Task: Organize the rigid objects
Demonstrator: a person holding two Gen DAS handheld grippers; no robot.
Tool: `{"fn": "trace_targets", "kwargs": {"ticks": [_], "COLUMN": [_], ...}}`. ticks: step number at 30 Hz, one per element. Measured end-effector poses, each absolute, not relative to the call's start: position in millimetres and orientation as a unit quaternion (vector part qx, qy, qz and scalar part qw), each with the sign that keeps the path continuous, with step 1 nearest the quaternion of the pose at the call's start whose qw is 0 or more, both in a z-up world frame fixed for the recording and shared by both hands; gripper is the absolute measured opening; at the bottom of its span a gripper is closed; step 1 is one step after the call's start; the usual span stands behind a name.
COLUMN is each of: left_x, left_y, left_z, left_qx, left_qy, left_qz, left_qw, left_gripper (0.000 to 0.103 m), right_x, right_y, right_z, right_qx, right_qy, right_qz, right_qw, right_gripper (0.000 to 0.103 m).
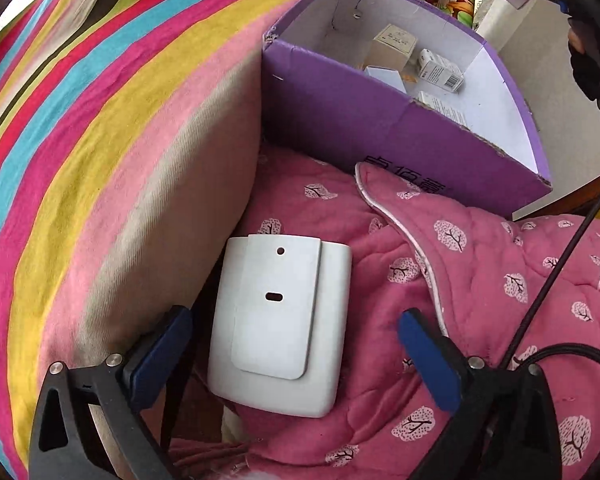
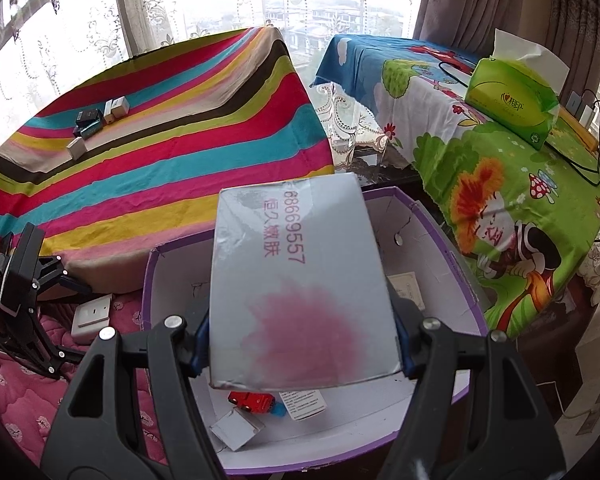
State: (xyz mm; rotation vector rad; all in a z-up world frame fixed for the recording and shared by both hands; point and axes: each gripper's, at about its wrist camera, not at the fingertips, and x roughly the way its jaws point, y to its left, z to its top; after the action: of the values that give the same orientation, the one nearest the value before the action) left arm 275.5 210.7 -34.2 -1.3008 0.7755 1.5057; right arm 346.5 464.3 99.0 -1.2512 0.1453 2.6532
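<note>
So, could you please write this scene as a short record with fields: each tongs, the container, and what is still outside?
left tongs: open, around a white box on the pink quilt, not gripping
right tongs: shut on a grey box, held above the purple bin
bin contents: red toy, small white cartons
still outside: small boxes on the striped cloth
nearby: green tissue pack on the cartoon cloth

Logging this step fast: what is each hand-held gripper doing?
Left hand-held gripper: open, straddling the white device.
Right hand-held gripper: closed on the silver box.
</note>
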Motion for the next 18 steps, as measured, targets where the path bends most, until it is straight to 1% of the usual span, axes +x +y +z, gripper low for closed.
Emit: {"fn": "trace_targets", "kwargs": {"ticks": [4,5,6,7,11,13,14,15,16,17,18], "left_x": [282,280,277,276,262,264,267,271,275,278,280], "left_y": [215,214,210,206,202,209,212,214,214,212,209], "left_z": [-40,-45,-57,-62,-54,-57,-57,-57,-54,-49,-44], "left_qx": [-0.573,-0.602,-0.658,-0.669,-0.635,-0.625,-0.619,-0.614,-0.607,-0.602,-0.598], "left_qy": [0.316,0.292,0.245,0.22,0.2,0.202,0.211,0.22,0.227,0.228,0.229], "left_qz": [0.592,0.571,0.532,0.529,0.586,0.589,0.59,0.592,0.595,0.599,0.604], "left_qw": [0.47,0.476,0.474,0.474,0.463,0.47,0.473,0.474,0.475,0.476,0.475], "left_gripper": [0.103,0.098,0.09,0.09,0.09,0.087,0.085,0.078,0.073,0.065,0.065], "right_x": [348,348,348,348,348,347,346,346,346,346,345], "right_y": [463,463,464,465,467,467,466,464,462,460,459], "right_z": [103,105,107,109,112,111,110,110,110,111,111], "right_qx": [-0.415,-0.412,-0.409,-0.405,-0.398,-0.398,-0.4,-0.401,-0.402,-0.402,-0.403], "right_qy": [0.053,0.054,0.056,0.058,0.064,0.064,0.061,0.058,0.053,0.046,0.041], "right_qz": [0.903,0.904,0.905,0.907,0.91,0.909,0.909,0.908,0.909,0.909,0.908], "right_qw": [0.098,0.099,0.1,0.1,0.101,0.102,0.102,0.101,0.1,0.102,0.103], "right_gripper": [0.071,0.071,0.071,0.071,0.071,0.071,0.071,0.071,0.071,0.071,0.071]}}
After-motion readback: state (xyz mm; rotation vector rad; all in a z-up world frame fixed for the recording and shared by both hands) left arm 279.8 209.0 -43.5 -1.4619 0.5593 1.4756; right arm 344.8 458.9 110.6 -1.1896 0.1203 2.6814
